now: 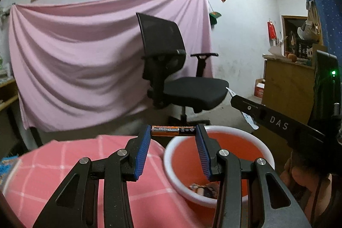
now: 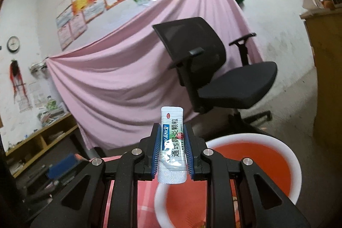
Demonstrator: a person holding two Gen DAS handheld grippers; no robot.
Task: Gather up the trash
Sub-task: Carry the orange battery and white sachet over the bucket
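**Battery and Sachet Held Over the Red Bin**

The left hand-held gripper [image 1: 173,131] gripped a battery [image 1: 173,131] end to end between its blue pads, the battery lying crosswise at the fingertips, above the far rim of the red bin [image 1: 220,131]. Some trash [image 1: 204,188] already lay at the bin's bottom. The right hand-held gripper [image 2: 172,129], nearly closed, pinched a white medicine sachet [image 2: 172,142] standing upright between its pads, above the bin's left rim. The bin sat beside a pink checked cloth [image 1: 53,164] on the worktop. A black office chair [image 1: 177,76] stood behind, before a draped pink sheet [image 1: 74,57].
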